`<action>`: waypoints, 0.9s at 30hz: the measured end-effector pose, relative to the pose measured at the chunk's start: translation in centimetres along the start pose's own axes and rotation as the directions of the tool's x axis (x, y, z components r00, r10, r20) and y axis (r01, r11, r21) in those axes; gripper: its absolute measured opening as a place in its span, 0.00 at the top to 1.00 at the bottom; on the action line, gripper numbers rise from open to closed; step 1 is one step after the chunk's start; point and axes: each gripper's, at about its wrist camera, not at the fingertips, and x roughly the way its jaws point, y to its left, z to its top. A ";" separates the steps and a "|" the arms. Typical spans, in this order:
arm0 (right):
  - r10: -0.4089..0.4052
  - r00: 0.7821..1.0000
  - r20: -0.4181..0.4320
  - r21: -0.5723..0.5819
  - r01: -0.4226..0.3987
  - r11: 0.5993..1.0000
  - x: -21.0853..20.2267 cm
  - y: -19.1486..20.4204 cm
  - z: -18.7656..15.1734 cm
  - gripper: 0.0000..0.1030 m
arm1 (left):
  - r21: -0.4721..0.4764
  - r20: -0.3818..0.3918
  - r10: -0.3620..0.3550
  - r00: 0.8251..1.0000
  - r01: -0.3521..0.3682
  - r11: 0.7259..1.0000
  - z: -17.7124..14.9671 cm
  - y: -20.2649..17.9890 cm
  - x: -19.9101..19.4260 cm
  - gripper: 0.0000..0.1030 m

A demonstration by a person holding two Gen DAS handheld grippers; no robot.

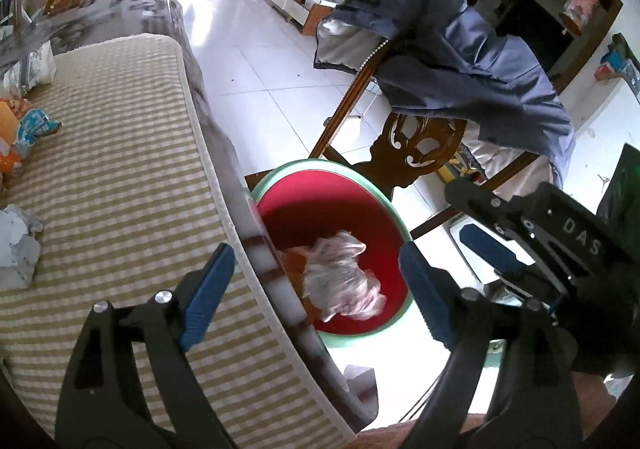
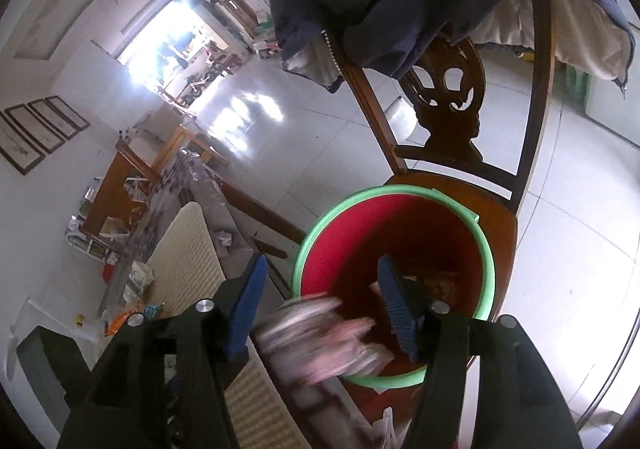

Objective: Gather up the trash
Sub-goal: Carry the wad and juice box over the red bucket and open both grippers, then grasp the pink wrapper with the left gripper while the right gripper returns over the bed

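Grippers first: my left gripper (image 1: 316, 295) is spread wide, blue pads well apart with nothing pinched between them. One pad hangs over the edge of the striped cushion (image 1: 108, 153), the other sits near the bucket's right rim. Framed between them is a crumpled clear plastic wrapper (image 1: 340, 281) with pinkish stuff inside, sharp in this view and seen against the inside of the red bucket (image 1: 316, 209). I can't tell if it has landed on the bottom or is hanging above it.

My right gripper (image 2: 320, 305) is let go too, jaws parted. A wad of pinkish plastic trash (image 2: 316, 341) shows between its pads, smeared with motion blur and touching neither pad. It sits over the near rim of the bucket (image 2: 400, 225) from this angle. More orange-brown scraps lie deeper in the bucket.

Moving outward, the bucket has a green rim and stands on the seat of a carved wooden chair (image 2: 452, 117), just beside the cushion's edge. A blue jacket (image 1: 460, 61) is draped over the chair back.

Off to the far left on the cushion there's still stuff lying around: a grey-white crumpled wad (image 1: 18, 249) and some orange and blue snack wrappers (image 1: 28, 129). White tile floor (image 1: 248, 61) runs off behind everything toward a bright doorway.
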 end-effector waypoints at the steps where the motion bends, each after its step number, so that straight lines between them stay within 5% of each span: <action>1: 0.000 1.000 0.003 -0.006 0.000 1.000 0.0 0.2 0.0 0.42 | 0.004 0.003 -0.002 1.000 0.002 1.000 0.0 0.0 -0.2 0.21; 12: 0.009 1.000 0.008 -0.098 -0.008 0.995 0.5 3.2 -0.7 0.39 | 0.087 0.125 0.069 0.990 -0.080 0.993 -2.3 1.0 -6.9 0.18; 19: 0.048 0.999 -0.012 -0.185 -0.050 0.982 1.0 6.9 -2.2 0.35 | -0.021 0.177 0.179 0.968 -0.179 0.984 -4.7 7.3 -13.4 0.15; 23: 0.062 0.998 -0.024 -0.250 -0.066 0.966 1.4 9.3 -3.3 0.35 | -0.129 0.215 0.281 0.935 -0.258 0.958 -6.3 12.5 -17.6 0.15; 27: 0.064 0.997 -0.046 -0.314 -0.075 0.947 2.0 11.4 -4.4 0.35 | -0.261 0.245 0.448 0.860 -0.387 0.885 -7.4 19.0 -22.3 0.15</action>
